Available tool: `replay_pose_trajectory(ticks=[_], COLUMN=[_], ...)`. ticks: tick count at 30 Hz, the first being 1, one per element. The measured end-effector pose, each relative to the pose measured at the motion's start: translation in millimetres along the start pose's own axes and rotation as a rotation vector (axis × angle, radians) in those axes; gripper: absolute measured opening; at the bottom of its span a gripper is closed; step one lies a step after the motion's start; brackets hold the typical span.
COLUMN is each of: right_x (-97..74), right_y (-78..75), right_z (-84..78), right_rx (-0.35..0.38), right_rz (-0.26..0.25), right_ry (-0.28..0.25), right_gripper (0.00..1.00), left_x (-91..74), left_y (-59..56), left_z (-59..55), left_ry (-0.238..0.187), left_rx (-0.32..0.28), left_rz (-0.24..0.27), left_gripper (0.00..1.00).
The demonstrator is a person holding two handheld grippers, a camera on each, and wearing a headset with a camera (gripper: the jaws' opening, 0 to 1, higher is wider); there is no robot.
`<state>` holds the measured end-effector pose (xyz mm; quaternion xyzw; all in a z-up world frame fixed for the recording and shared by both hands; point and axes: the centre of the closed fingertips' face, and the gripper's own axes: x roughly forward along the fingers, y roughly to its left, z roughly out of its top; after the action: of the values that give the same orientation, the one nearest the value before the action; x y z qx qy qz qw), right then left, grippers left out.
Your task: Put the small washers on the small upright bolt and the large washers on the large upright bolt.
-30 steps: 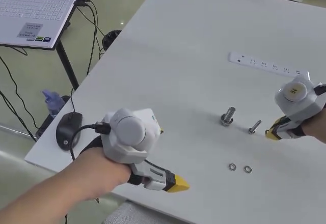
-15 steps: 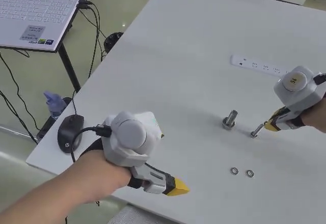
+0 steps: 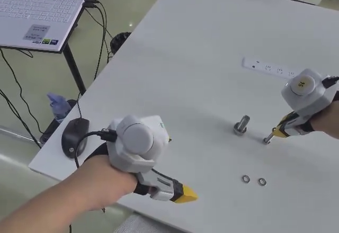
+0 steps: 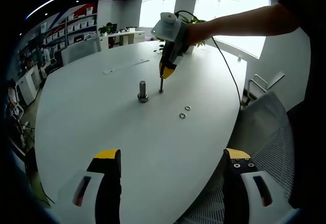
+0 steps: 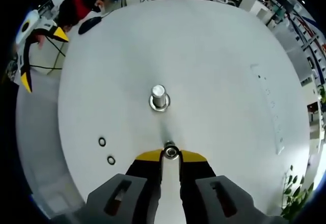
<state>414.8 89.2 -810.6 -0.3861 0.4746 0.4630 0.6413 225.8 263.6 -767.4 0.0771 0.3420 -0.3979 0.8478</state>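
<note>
The large bolt [image 3: 241, 125] [image 5: 159, 96] stands upright on the white table [image 3: 185, 74]. The small bolt [image 3: 268, 137] [image 4: 161, 84] stands just right of it. My right gripper [image 3: 278, 133] [image 5: 171, 156] comes down on it from the right, jaws shut on its top [image 5: 171, 151]. Two small washers [image 3: 246, 179] [image 3: 261, 181] lie flat side by side nearer the table's front edge, also seen from the right gripper [image 5: 102, 142] [image 5: 111, 160]. My left gripper [image 3: 183, 193] [image 4: 170, 155] hovers open over the front edge, holding nothing.
A white power strip [image 3: 267, 68] lies behind the bolts. Off the table's left edge are a laptop [image 3: 37, 10] on a stand, a black mouse [image 3: 74, 137] and a blue bottle [image 3: 59, 106]. A mesh chair [image 4: 265, 132] stands by the front edge.
My right gripper has moved in from the right onto the small bolt and now holds its top. The left gripper has stayed about where it was.
</note>
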Motion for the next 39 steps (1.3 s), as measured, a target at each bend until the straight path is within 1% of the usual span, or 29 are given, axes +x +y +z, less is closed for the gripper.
replay_pose_trajectory(ticks=[14, 18, 21, 28, 31, 34, 39], right_x=[9.6, 14.9, 19.2, 32.1, 36.6, 40.3, 43.0], right_y=[-1.4, -1.1, -0.6, 1.9, 1.6, 1.4, 0.8], right_z=[-2.7, -3.0, -3.7, -10.8, -12.0, -12.7, -12.7], right_rx=[-0.017, -0.018, -0.021, -0.022, -0.026, -0.031, -0.041], right_rz=[0.0, 0.005, 0.007, 0.018, 0.02, 0.023, 0.024], right_ry=[0.022, 0.028, 0.033, 0.051, 0.058, 0.065, 0.073], right_gripper=[0.13, 0.13, 0.13, 0.13, 0.13, 0.13, 0.13], left_x=[2.4, 0.6, 0.8, 3.5, 4.4, 5.4, 5.4], left_y=[-1.3, 0.1, 1.6, 1.0, 0.7, 0.4, 0.4], left_z=[-3.2, -3.4, -5.3, -6.8, -9.3, -12.9, -14.2], left_ry=[0.009, 0.01, 0.021, 0.023, 0.027, 0.035, 0.037], left_rx=[-0.006, 0.001, 0.006, -0.006, -0.011, -0.016, -0.021], left_rz=[-0.008, 0.0, 0.003, -0.009, -0.009, -0.009, -0.009], left_gripper=[0.81, 0.81, 0.81, 0.79, 0.79, 0.79, 0.79])
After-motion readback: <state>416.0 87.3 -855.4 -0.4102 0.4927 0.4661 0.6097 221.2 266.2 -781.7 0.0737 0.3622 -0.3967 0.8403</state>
